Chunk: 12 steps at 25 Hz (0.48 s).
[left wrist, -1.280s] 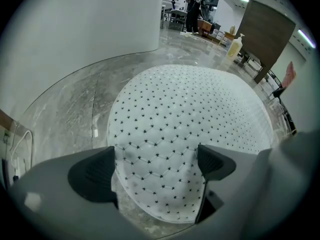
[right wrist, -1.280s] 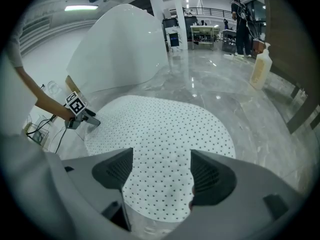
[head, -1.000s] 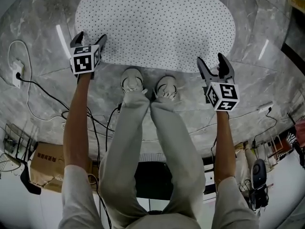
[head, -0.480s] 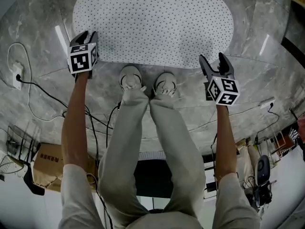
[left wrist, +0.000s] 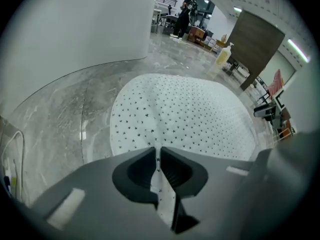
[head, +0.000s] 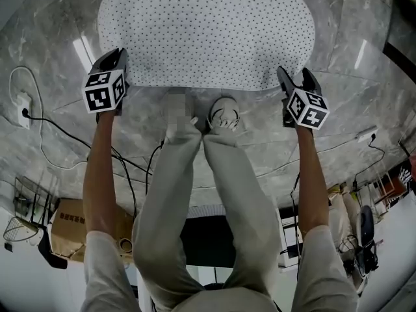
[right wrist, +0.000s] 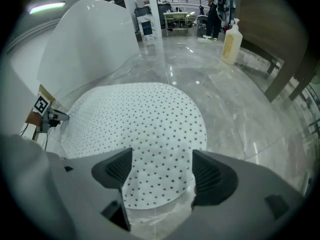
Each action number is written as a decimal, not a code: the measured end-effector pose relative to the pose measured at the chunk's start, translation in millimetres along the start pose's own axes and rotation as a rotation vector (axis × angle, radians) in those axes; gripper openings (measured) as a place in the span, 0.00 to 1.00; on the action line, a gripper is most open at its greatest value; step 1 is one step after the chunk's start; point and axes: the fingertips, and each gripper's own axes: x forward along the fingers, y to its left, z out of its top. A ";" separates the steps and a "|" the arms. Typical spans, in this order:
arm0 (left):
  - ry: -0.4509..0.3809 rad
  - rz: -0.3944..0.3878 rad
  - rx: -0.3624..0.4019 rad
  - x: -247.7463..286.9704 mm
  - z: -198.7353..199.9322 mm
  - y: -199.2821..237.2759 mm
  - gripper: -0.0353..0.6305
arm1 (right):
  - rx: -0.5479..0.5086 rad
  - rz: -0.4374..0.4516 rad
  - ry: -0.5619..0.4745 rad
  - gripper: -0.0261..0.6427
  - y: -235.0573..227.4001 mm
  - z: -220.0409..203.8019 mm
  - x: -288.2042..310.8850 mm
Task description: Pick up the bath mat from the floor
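One white oval bath mat (head: 208, 31), speckled with dark dots, lies flat on the grey marble floor (head: 364, 57). The left gripper (left wrist: 159, 166), its jaws just closed, pinches the mat's near edge. The right gripper (right wrist: 159, 176) straddles the other near corner with its jaws apart. It should probably clamp before both lift evenly. Two grippers, one mat.

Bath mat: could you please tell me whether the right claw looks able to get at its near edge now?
Probably yes: the right claw is open with the bath mat edge lying between its jaws, nothing blocking.
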 end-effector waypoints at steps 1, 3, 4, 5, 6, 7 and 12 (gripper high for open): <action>-0.010 -0.014 -0.010 -3.5 1.7 -1.8 0.11 | 0.006 -0.005 0.007 0.55 -3.1 0.0 4.1; -0.017 -0.046 0.001 -10.8 5.7 -9.7 0.11 | 0.007 -0.011 0.025 0.56 -7.8 -1.2 12.1; -0.018 -0.066 0.014 -13.6 7.2 -15.4 0.11 | 0.004 -0.015 0.036 0.56 -10.4 -2.1 16.3; -0.018 -0.086 0.018 -15.3 8.0 -20.6 0.11 | 0.001 -0.022 0.045 0.57 -13.3 -2.6 20.3; -0.021 -0.103 0.012 -16.1 8.3 -24.4 0.11 | 0.001 -0.033 0.051 0.57 -16.8 -2.2 24.0; -0.024 -0.115 0.001 -15.9 8.2 -26.2 0.11 | 0.003 -0.048 0.054 0.58 -20.6 -0.9 27.6; -0.021 -0.117 -0.014 -7.9 8.3 -28.8 0.11 | 0.075 -0.073 0.102 0.59 -31.0 -3.7 47.9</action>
